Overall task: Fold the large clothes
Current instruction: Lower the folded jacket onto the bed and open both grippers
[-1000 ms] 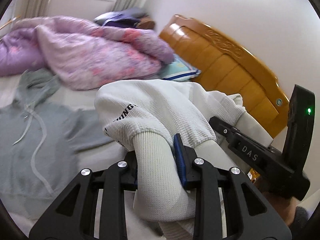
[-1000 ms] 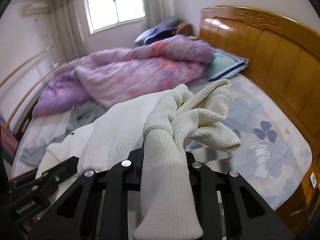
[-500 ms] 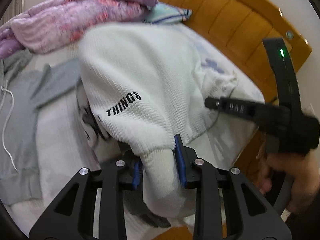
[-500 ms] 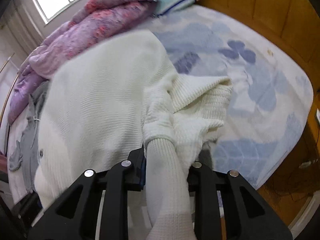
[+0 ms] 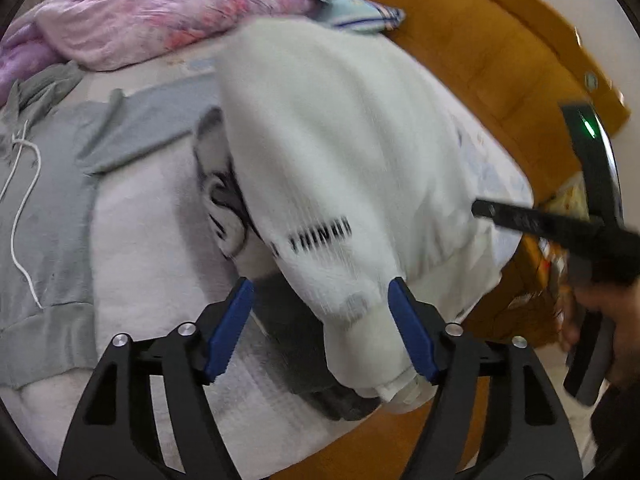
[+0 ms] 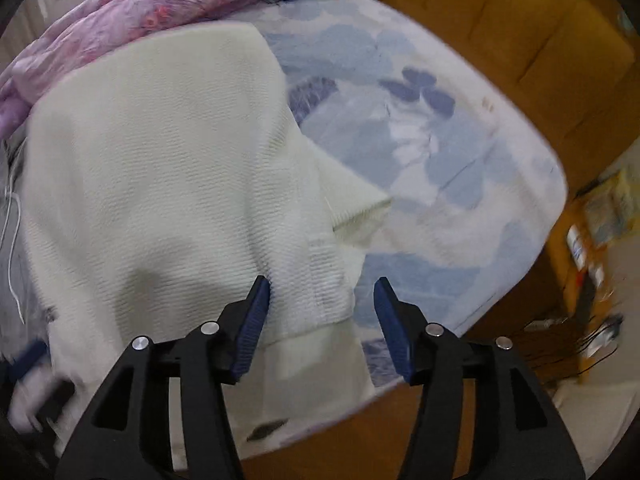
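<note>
Sweater (image 5: 352, 152), white waffle-knit with black lettering on one sleeve, lies draped on the bed (image 6: 460, 184) near its foot edge, partly over a grey hoodie (image 5: 48, 216). Judged soft, limp and fairly bulky; it will sag and bunch wherever unsupported, though the knit should not slip. Best holds appear to be the ribbed cuffs and hem, which are thicker and firmer.

Left gripper (image 5: 322, 328): jaws wide apart, a ribbed cuff (image 5: 372, 352) lying loose between them, touching only the right pad.

Right gripper (image 6: 322, 328): jaws likewise spread, ribbed edge between them, ungrasped.

Containers: none in view. A purple quilt (image 6: 120, 28) is heaped at the far side.
</note>
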`<move>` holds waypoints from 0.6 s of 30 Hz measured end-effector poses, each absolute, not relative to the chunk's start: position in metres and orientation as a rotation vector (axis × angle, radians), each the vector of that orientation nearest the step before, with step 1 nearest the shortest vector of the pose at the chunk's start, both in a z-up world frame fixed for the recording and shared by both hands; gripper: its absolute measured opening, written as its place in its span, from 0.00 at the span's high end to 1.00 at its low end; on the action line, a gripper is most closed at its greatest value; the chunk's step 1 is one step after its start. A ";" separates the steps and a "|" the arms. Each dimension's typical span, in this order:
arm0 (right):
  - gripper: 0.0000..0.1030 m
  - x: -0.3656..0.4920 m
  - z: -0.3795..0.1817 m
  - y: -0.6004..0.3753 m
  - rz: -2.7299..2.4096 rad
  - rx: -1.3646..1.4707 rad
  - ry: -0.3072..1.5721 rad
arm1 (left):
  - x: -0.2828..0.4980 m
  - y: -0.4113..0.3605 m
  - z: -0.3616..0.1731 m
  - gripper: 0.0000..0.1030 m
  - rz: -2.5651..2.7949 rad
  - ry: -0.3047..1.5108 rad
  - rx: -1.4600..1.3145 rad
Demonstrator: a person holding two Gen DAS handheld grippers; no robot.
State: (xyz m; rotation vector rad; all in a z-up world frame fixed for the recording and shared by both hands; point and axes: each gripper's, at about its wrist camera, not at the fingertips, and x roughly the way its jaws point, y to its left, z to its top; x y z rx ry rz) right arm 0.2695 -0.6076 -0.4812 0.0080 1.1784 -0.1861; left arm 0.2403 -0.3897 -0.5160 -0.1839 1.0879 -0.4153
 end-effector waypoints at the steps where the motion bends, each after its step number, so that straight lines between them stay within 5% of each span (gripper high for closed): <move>1: 0.50 0.268 -0.474 -0.602 -0.153 0.029 1.172 | 0.242 -0.385 -0.512 0.29 -0.411 1.085 -0.198; 5: 0.42 0.268 -0.476 -0.569 -0.011 0.088 1.211 | 0.250 -0.373 -0.513 0.29 -0.361 1.077 -0.171; 11: 0.37 0.269 -0.552 -0.560 0.066 0.159 1.381 | 0.249 -0.346 -0.525 0.29 -0.302 1.144 -0.189; 18: 0.37 0.267 -0.514 -0.528 -0.016 0.072 1.401 | 0.248 -0.302 -0.527 0.26 -0.191 1.196 -0.234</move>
